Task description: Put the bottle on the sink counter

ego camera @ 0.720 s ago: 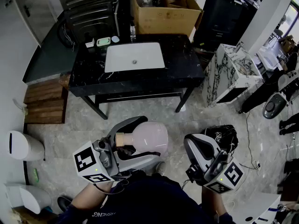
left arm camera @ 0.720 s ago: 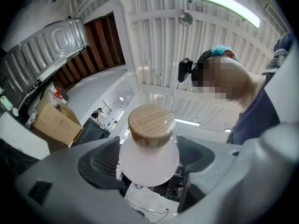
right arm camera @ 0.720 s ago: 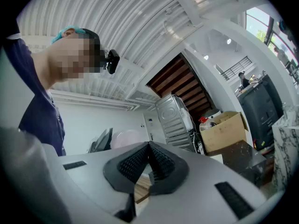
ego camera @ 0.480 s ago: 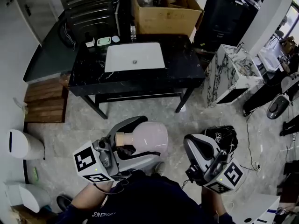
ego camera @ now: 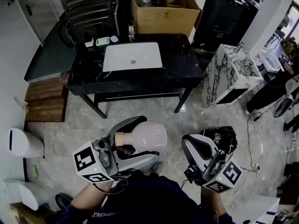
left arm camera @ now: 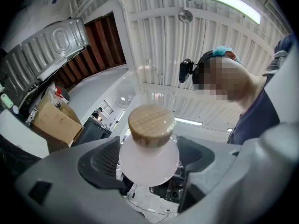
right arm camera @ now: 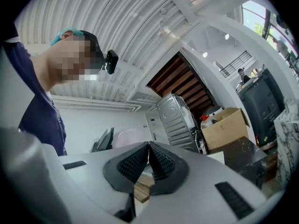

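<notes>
Head view: the left gripper [ego camera: 136, 141] clamps the pale, cork-stoppered bottle [ego camera: 149, 135] sideways, low at six o'clock; the right gripper [ego camera: 202, 154] is closed on nothing. Carrying step, I judge (nothing set down yet): next, bring it to the sink counter [ego camera: 182, 66] at twelve o'clock and stand it upright. No label is readable.

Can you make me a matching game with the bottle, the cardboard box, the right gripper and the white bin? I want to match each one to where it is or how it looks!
Things:
1. bottle
2. cardboard box
3. right gripper
4. white bin

Places or states:
A. jaws together
B. on the floor, at the left
C. held in the left gripper
D. beyond the black counter

Pairs: 1-C, 2-D, 3-A, 4-B
</notes>
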Action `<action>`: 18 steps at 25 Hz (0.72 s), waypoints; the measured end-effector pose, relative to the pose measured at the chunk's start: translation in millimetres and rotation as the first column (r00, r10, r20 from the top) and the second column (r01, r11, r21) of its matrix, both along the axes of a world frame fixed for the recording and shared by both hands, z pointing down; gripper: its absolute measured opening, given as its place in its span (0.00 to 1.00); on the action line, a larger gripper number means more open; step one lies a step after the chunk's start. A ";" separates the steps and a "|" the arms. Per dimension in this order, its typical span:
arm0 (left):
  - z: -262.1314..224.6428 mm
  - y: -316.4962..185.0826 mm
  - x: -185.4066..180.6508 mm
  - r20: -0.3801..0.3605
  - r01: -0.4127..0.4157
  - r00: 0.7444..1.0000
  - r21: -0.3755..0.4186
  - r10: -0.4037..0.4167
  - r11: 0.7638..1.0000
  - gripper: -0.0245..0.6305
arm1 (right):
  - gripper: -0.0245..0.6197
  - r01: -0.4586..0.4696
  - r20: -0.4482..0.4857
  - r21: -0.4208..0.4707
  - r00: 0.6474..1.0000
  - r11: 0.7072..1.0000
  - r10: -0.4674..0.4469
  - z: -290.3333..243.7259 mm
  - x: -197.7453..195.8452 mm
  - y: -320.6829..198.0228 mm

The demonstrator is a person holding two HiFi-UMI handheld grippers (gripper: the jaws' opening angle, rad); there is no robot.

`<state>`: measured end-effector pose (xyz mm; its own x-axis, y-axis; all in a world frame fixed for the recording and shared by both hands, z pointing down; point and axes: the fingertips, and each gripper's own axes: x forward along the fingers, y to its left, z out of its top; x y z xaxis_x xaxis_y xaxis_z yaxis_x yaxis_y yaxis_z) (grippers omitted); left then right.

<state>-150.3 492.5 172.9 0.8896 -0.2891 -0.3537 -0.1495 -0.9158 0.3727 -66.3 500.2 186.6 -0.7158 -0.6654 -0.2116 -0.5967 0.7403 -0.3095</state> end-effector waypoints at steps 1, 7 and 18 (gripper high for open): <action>0.7 0.8 3.3 0.000 0.001 1.000 -0.002 -0.001 1.000 0.62 | 0.08 0.002 0.001 -0.003 1.000 1.000 -0.002 1.2 3.1 0.9; 4.2 8.5 32.9 0.002 0.014 1.000 -0.005 -0.014 1.000 0.62 | 0.08 0.020 -0.018 -0.031 1.000 0.999 -0.020 14.9 36.2 10.3; 2.7 24.7 67.6 -0.010 0.026 1.000 -0.003 -0.026 1.000 0.62 | 0.08 0.025 -0.022 -0.010 0.999 1.000 -0.025 16.5 80.0 24.5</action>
<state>-82.7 517.2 175.6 0.8780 -0.3135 -0.3618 -0.1698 -0.9105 0.3770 13.6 524.7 203.1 -0.7366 -0.6494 -0.1890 -0.5851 0.7520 -0.3035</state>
